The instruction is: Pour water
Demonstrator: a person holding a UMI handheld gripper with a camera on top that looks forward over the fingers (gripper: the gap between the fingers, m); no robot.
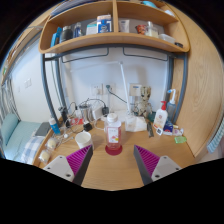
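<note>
A clear plastic bottle (113, 133) with a pink label and a red base stands upright on the wooden desk (112, 170), just ahead of my fingers and centred between them. A white cup (84, 139) stands to its left, near the left finger's tip. My gripper (112, 160) is open, its magenta pads (79, 159) wide apart, with nothing between them but bare desk.
Clutter lines the back of the desk: jars and small items at the left (60, 128), a white spray bottle (160, 119) and boxes at the right. A wooden shelf (115, 40) with several items hangs above. A metal frame and wall stand behind.
</note>
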